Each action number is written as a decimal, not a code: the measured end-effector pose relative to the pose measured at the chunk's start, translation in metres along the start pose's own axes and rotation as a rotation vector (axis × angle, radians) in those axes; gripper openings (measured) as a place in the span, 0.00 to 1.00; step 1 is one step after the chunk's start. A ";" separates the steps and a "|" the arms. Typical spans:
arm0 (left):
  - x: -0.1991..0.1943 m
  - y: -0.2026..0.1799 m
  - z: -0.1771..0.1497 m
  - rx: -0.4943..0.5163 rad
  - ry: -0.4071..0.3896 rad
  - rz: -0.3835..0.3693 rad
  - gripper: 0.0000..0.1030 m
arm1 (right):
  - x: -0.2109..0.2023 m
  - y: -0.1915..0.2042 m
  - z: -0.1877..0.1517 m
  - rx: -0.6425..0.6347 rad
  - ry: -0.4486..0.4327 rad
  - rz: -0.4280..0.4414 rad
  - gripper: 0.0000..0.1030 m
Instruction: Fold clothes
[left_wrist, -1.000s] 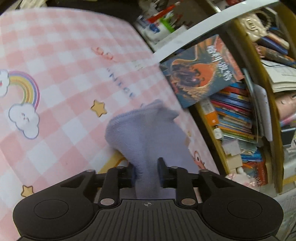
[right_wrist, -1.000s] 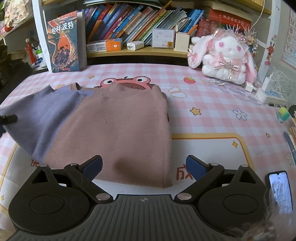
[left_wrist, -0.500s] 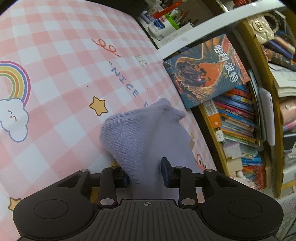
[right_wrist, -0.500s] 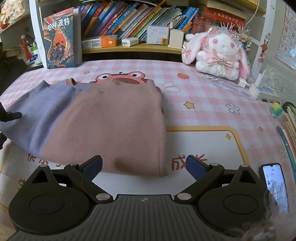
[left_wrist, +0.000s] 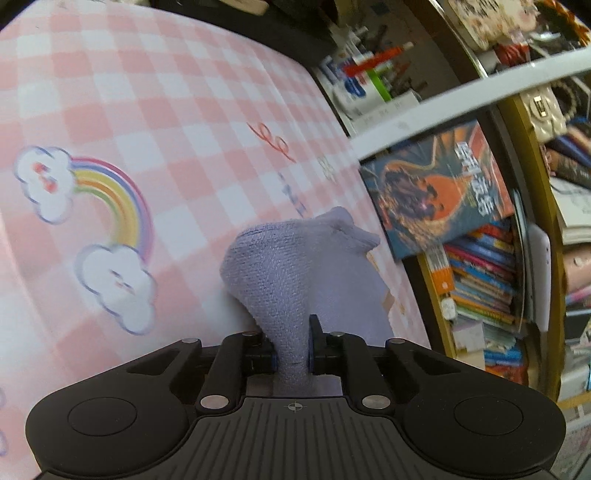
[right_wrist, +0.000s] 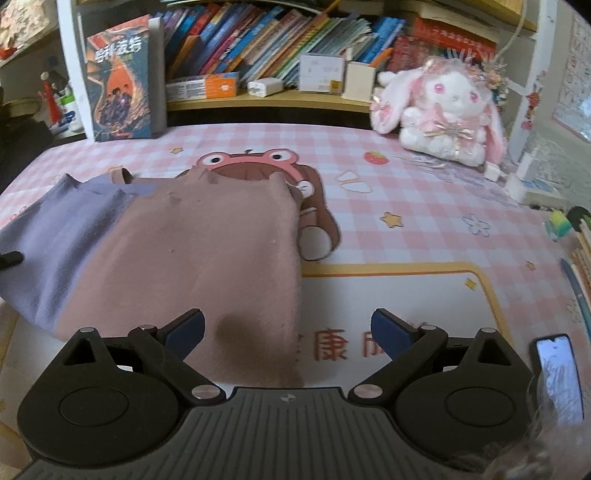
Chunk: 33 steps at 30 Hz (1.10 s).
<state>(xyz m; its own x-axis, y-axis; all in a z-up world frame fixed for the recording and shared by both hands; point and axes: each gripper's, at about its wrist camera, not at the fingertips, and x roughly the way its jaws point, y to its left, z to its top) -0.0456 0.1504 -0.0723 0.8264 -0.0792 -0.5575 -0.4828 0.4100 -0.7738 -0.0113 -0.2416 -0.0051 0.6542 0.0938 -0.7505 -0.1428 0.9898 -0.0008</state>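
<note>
A sweater lies flat on the pink checked mat (right_wrist: 424, 240), with a dusty pink body (right_wrist: 207, 258) and a purple sleeve (right_wrist: 62, 240) spread to the left. In the left wrist view the sleeve end (left_wrist: 295, 266) bunches up between the pads of my left gripper (left_wrist: 291, 347), whose jaws are closing and press on the cloth. One left fingertip (right_wrist: 11, 258) shows at the sleeve's edge in the right wrist view. My right gripper (right_wrist: 288, 328) hangs open above the sweater's near hem, with nothing between its fingers.
A book (right_wrist: 120, 81) stands upright at the back left in front of a crowded bookshelf (right_wrist: 258, 48). A plush rabbit (right_wrist: 443, 110) sits at the back right beside a power strip (right_wrist: 532, 184). A phone (right_wrist: 557, 373) lies near the right front edge.
The left jaws have narrowed onto the purple sleeve, which now stands pinched between the pads. The left gripper has shifted across the mat with it. The right gripper has barely moved.
</note>
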 end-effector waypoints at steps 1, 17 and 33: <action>-0.002 0.002 0.001 -0.001 -0.007 0.004 0.12 | 0.002 0.002 0.001 -0.006 0.004 0.008 0.94; -0.041 -0.067 -0.022 0.233 -0.137 -0.014 0.11 | 0.030 -0.011 -0.003 -0.064 0.103 0.237 0.37; -0.048 -0.203 -0.171 0.912 -0.021 -0.023 0.22 | 0.037 -0.047 -0.003 -0.096 0.118 0.463 0.34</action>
<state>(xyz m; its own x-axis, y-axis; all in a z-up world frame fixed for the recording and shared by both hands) -0.0369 -0.0848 0.0605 0.8426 -0.0832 -0.5321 -0.0574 0.9685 -0.2422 0.0167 -0.2851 -0.0347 0.4184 0.5033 -0.7561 -0.4701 0.8323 0.2938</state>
